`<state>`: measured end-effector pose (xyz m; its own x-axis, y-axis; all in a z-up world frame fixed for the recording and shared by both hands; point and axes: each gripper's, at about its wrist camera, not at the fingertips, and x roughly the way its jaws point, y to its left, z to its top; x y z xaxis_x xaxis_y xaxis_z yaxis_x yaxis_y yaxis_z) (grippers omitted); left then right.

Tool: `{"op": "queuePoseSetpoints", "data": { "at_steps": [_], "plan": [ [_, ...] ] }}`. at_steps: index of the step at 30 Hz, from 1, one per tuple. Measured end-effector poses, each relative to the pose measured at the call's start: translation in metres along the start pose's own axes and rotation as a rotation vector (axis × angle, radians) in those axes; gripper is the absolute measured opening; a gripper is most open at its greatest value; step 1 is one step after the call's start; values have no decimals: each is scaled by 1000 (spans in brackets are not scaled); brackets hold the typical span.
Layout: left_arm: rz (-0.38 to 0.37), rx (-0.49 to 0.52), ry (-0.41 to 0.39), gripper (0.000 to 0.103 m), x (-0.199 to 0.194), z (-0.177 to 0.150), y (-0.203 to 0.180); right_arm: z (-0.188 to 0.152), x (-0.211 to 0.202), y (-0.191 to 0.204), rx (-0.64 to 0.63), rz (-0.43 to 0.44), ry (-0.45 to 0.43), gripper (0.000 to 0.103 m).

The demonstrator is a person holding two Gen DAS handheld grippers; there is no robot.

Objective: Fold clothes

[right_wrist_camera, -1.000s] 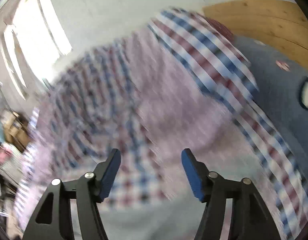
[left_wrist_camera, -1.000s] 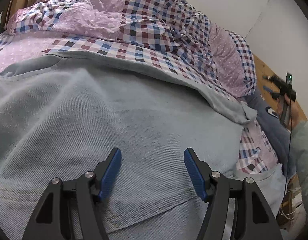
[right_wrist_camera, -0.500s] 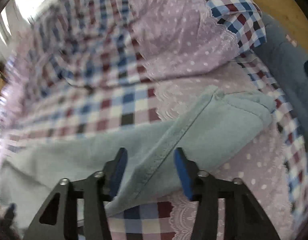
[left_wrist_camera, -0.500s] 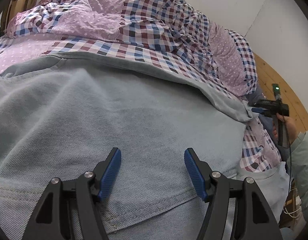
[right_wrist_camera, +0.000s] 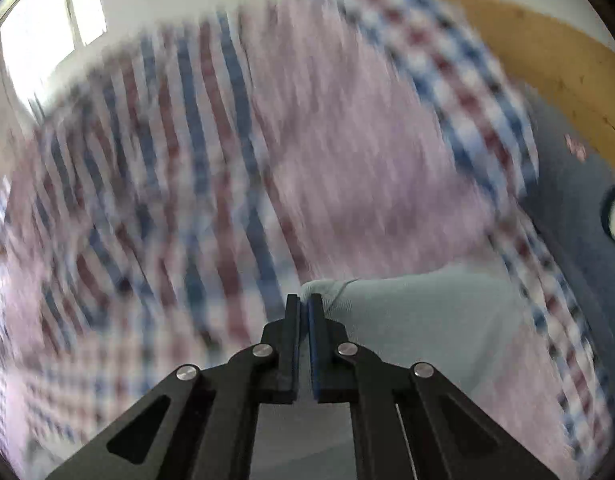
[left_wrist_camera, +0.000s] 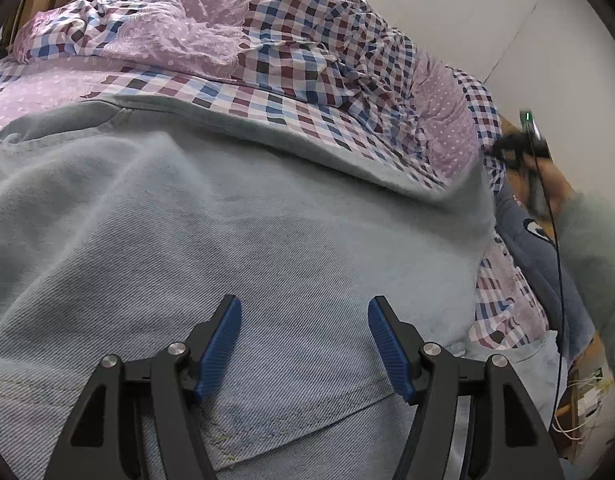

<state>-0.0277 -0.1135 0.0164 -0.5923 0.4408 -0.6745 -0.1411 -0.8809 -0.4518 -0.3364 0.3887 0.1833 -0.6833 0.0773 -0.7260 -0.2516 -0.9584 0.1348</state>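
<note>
Pale blue denim garment (left_wrist_camera: pixel 235 240) spread flat, one corner lifted.

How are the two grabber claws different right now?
The left gripper has its jaws spread wide apart with nothing between them, while the right gripper has its jaws squeezed together.

The left gripper hovers over the wide middle of the light denim garment; the right gripper pinches that garment at its edge.

Both have black arms and blue pads.
</note>
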Motion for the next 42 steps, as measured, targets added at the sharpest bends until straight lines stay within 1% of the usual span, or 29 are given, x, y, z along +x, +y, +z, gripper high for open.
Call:
{"op": "queuePoseSetpoints", "data": {
  "at_steps": [1,3,4,5,6,8,9,11,15,19,21,23,26,28,30,31,32,33,34,36,37,40,42],
  "plan": [
    [-3,-1,0,70,0,0,0,6,2,4,-10,12,-17,9],
    [-8,-3,-1,70,0,0,1,4,2,2,-1,20,-21,32],
    [-10,-3,-1,70,0,0,1,-3,-1,-5,11,26,-26,55],
    [-11,-4,-1,70,0,0,1,-10,-5,-12,24,34,-33,65],
    [-10,-3,-1,70,1,-1,1,-18,-7,-24,39,37,-31,67],
    [-9,-2,-1,70,1,0,1,-34,-8,-60,107,35,-29,68],
    [-9,-2,-1,70,1,0,0,-43,-11,-81,158,31,-27,69],
    [-7,0,-1,70,1,0,0,-67,-11,-130,300,16,-13,69],
    [-1,6,-4,70,1,-2,-2,-99,4,-185,448,68,-4,69],
    [2,13,-7,70,2,-2,-2,-129,20,-237,587,127,4,69],
    [2,15,-9,70,2,-2,-1,-129,29,-237,576,159,-1,69],
    [0,16,-11,71,2,-3,-1,-123,43,-226,533,169,3,69],
    [-5,16,-15,71,2,-3,0,-116,65,-219,505,153,14,69],
    [-8,16,-17,71,2,-4,1,-115,72,-222,509,149,-13,67],
    [-12,17,-20,71,2,-4,1,-113,78,-227,513,149,-27,62],
    [-13,16,-20,71,2,-4,1,-112,81,-228,511,149,-26,52],
    [-14,16,-21,71,2,-4,1,-112,83,-229,507,150,-23,26],
    [-13,17,-21,71,2,-4,1,-111,84,-229,498,149,-15,6],
    [-12,18,-22,71,2,-5,1,-110,84,-228,487,147,-7,7],
    [-10,20,-22,71,3,-5,1,-108,68,-223,436,45,-46,6],
    [-10,20,-21,71,3,-5,1,-106,57,-223,433,21,-65,6],
    [-7,21,-20,71,3,-5,0,-104,13,-230,448,-22,-124,6],
    [-7,20,-18,71,3,-4,0,-106,-14,-237,467,-56,-129,6]
  ]
}}
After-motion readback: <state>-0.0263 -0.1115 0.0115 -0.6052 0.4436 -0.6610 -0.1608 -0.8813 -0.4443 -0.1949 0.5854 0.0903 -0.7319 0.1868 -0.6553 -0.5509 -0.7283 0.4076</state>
